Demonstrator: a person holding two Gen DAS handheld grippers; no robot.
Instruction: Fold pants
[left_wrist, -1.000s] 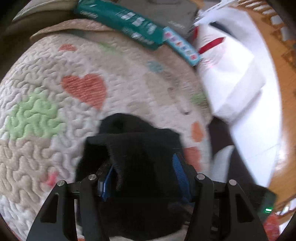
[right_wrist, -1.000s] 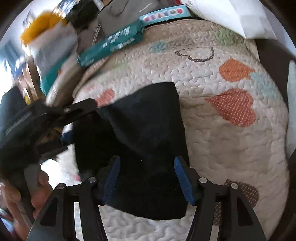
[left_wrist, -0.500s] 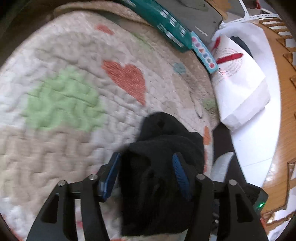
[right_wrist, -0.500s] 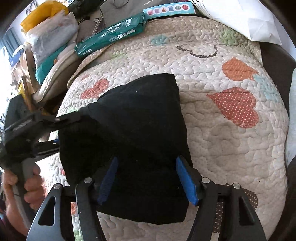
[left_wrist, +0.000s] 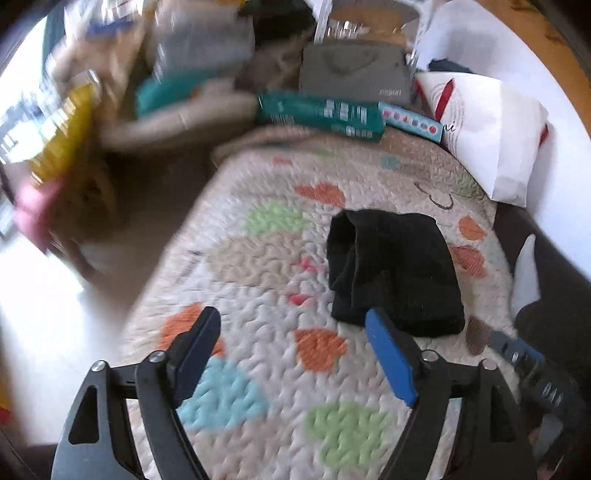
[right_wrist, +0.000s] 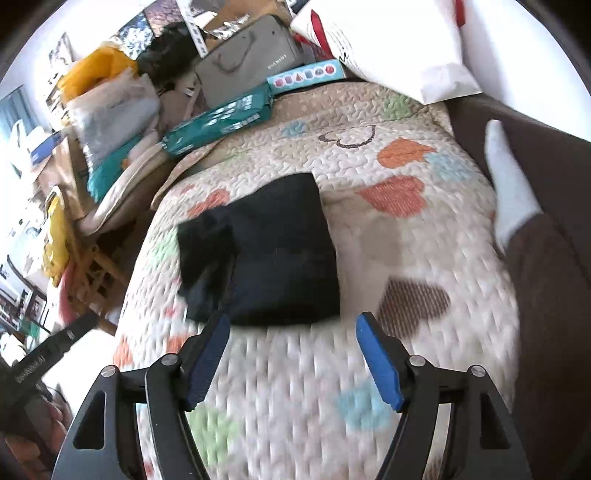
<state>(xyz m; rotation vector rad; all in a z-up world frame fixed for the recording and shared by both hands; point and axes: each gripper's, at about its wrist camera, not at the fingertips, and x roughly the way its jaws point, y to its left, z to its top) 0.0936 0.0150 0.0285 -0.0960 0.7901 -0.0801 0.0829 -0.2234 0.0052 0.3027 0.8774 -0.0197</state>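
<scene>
Lying folded into a compact black bundle, the pants (right_wrist: 266, 251) rest on the heart-patterned quilt (right_wrist: 424, 280), near the middle of the right wrist view and toward two o'clock in the left wrist view. We see layered folds bunched along the bundle's left edge, while its right part lies flat and squarish. Our left tool (left_wrist: 295, 354) hangs above the quilt with its jaws opening and nothing between them; the pants sit beyond its right blue pad, apart from it. Our right tool (right_wrist: 291, 354) is likewise released, jaws opening over bare quilt, with the bundle's near edge just beyond the tips and not pinched. At eleven o'clock from the pants in the right wrist view a green packet (right_wrist: 221, 122) lies at the quilt's far edge, with a blue box (right_wrist: 306, 75) printed with coloured shapes beside it and a grey bag (right_wrist: 251, 66) behind. A white paper bag (right_wrist: 399, 48) stands at one o'clock. A white sock (right_wrist: 509, 184) shows at three o'clock against dark brown upholstery.
</scene>
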